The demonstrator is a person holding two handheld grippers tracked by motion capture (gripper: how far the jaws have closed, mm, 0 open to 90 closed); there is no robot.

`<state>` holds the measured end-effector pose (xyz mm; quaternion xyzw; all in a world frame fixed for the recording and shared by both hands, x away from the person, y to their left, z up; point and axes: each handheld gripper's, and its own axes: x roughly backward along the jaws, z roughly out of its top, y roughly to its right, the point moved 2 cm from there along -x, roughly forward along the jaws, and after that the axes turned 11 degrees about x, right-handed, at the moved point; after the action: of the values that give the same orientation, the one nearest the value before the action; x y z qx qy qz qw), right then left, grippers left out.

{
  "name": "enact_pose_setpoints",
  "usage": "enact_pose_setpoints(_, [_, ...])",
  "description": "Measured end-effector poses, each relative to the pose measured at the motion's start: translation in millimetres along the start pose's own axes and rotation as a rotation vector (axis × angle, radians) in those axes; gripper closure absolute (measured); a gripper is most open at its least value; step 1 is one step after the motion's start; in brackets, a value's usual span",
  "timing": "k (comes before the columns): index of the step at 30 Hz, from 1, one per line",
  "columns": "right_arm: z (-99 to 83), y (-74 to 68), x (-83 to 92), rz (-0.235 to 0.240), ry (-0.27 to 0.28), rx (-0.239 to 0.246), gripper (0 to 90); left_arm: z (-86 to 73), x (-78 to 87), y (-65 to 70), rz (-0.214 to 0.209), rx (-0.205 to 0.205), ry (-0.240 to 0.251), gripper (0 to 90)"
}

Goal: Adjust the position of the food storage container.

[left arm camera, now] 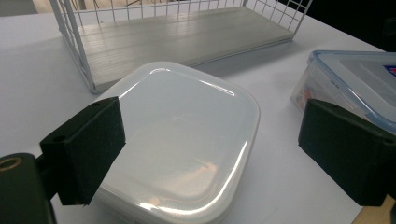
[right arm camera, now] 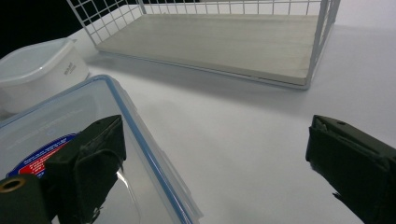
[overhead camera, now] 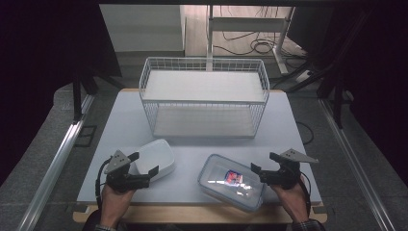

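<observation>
My left gripper (overhead camera: pixel 140 164) stands with its jaws wide apart, astride the white lidded container (overhead camera: pixel 153 159) near the front-left corner of the worktop (overhead camera: pixel 120 115); in the left gripper view the pads sit either side of the white lid (left arm camera: pixel 180 140) without pressing it, so nothing is held. My right gripper (overhead camera: pixel 263 162) is likewise spread and empty, at the right end of the clear container with the blue-rimmed lid (overhead camera: pixel 231 181), which lies near the front edge, right of centre. In the right gripper view one jaw hangs over that lid (right arm camera: pixel 56 135) while the other is over bare worktop, so the jaws are not centred on the box. Risks noted: closing from here, the right gripper would likely catch the lid rim alone and tip or skid the box toward the front edge, which is close. The white lid is glossy and rounded; a shallow bite by the left jaws could slip off it. The wire basket (overhead camera: pixel 204 98), standing at the back centre, has a tall mesh wall that a low carry could strike.
</observation>
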<state>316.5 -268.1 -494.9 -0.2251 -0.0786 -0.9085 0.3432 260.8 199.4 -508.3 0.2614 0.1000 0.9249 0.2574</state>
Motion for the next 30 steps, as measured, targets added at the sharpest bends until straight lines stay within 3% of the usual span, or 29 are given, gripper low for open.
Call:
enact_pose_setpoints(3, [-0.6,1.3,0.3,0.012,-0.001,-0.022,2.8,-0.6,-1.7,-0.3,0.009,0.013,-0.011,7.3])
enact_pose_setpoints(7, [-1.2,-0.9,-1.3,0.023,-0.016,-0.027,0.8,0.4,-1.6,0.2,-0.018,0.067,-0.003,8.1])
enact_pose_setpoints(12, [-1.7,-3.8,-4.3,0.027,-0.038,-0.017,0.5,0.2,-5.0,4.4,-0.008,0.054,-0.033,7.2])
enact_pose_setpoints(19, [-0.4,-5.0,-3.2,0.025,-0.027,-0.003,2.7,-0.3,-7.1,10.1,0.025,0.013,-0.052,12.1])
enact_pose_setpoints(25, [1.0,-7.4,-2.3,0.022,-0.014,0.020,4.7,7.6,-2.2,17.2,-0.003,0.029,-0.037,27.2])
enact_pose_setpoints(30, [1.6,-10.1,-3.4,0.011,-0.017,0.040,5.9,19.5,-5.2,31.6,-0.051,0.020,-0.044,49.6])
